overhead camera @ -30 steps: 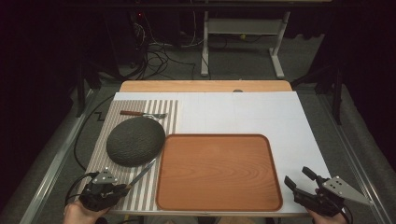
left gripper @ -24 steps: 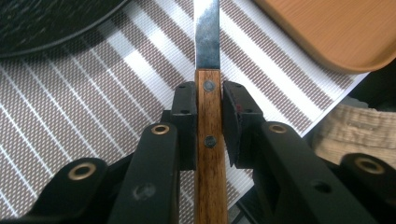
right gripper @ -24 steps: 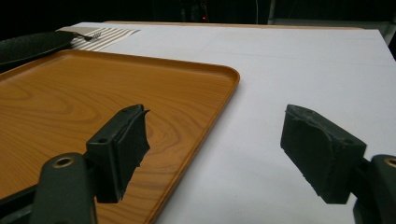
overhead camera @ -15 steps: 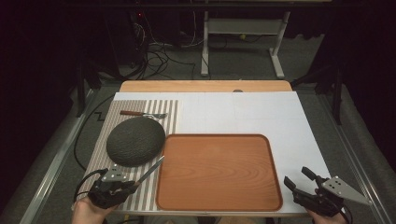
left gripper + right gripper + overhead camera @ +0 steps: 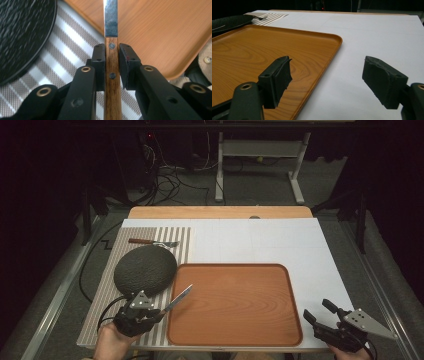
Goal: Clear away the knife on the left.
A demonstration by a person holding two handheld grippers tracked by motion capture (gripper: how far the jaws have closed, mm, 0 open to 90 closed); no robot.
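Gripping knife (image 5: 111, 75) handle between left gripper (image 5: 111, 67) fingers (image 5: 98, 60), blade over tray (image 5: 240, 320)

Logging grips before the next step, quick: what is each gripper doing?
Left gripper: closed on the knife by its wooden handle.
Right gripper: open, holding nothing.

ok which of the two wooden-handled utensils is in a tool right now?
The knife: the left tool is clamped on its wooden handle, blade pointing over the tray edge. The fork lies untouched on the striped mat, beyond the dark plate.
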